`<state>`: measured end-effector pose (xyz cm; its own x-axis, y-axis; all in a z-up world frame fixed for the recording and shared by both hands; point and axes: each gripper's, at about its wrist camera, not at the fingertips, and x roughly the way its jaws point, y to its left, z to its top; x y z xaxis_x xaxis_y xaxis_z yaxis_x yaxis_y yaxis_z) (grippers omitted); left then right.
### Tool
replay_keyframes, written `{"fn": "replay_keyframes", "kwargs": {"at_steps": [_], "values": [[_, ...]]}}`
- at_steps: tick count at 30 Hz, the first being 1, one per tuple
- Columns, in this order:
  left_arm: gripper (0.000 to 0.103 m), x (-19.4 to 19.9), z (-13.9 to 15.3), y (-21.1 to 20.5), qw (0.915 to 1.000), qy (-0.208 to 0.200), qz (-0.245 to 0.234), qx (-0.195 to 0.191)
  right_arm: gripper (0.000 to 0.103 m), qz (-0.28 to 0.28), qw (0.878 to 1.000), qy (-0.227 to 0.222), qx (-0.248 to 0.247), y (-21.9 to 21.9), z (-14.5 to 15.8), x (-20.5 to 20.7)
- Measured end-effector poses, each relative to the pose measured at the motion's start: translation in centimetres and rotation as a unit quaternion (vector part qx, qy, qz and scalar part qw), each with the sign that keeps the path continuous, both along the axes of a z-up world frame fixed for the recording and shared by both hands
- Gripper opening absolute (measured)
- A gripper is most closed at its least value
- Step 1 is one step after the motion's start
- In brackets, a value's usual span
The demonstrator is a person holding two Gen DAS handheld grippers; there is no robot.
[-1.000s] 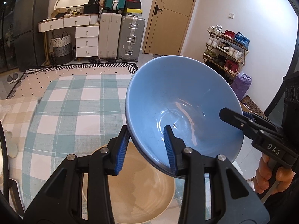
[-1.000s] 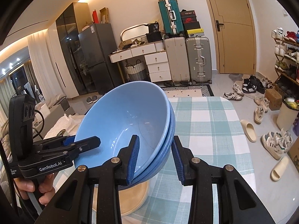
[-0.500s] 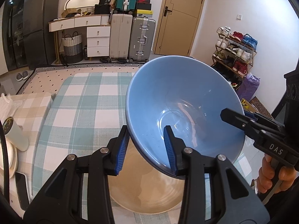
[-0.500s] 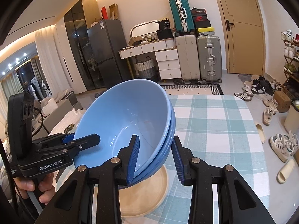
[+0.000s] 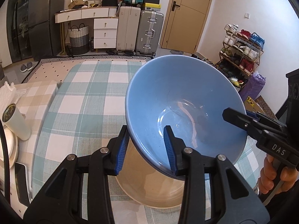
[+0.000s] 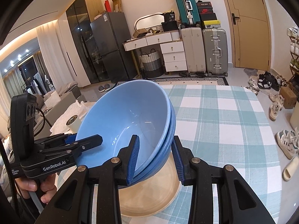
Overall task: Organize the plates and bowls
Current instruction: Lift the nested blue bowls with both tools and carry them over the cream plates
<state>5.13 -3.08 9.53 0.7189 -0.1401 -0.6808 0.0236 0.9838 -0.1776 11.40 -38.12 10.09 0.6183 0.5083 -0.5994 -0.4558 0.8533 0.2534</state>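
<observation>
Above the near edge of the checked tablecloth [image 5: 82, 100], the stacked blue bowls [image 6: 129, 119] hang tilted between both tools, mouth turned toward the cameras. Each gripper pinches the rim from an opposite side: the left gripper [image 5: 147, 149] is clamped on the bowls' left near rim, one pad inside and one outside, and the right gripper [image 6: 154, 156] is clamped likewise on the right near rim, where two nested edges show. Directly beneath and slightly nearer sits the beige plate [image 5: 149, 190], flat on the cloth, and the bowls' base points down toward it. That vertical line is what matters: my guess is the stack goes down onto the plate, so it must be levelled and centred over it. Neither hand looks nearer; they share the load evenly.

To the left of the plate, well apart, a white tumbler [image 5: 15, 121] stands upright on a beige checked cloth. Far beyond the table are suitcases [image 5: 139, 29], a white drawer unit [image 5: 104, 29], a tan door [image 5: 186, 15] and a shoe rack [image 5: 241, 50] on the right
</observation>
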Motion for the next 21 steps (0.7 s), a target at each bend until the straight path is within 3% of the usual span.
{"fn": "replay_keyframes", "kwargs": {"at_steps": [21], "values": [[0.034, 2.2, -4.6, 2.0, 0.9990, 0.040, 0.013, 0.011, 0.036, 0.011, 0.999, 0.048, -0.007, 1.8, -4.4, 2.3]]}}
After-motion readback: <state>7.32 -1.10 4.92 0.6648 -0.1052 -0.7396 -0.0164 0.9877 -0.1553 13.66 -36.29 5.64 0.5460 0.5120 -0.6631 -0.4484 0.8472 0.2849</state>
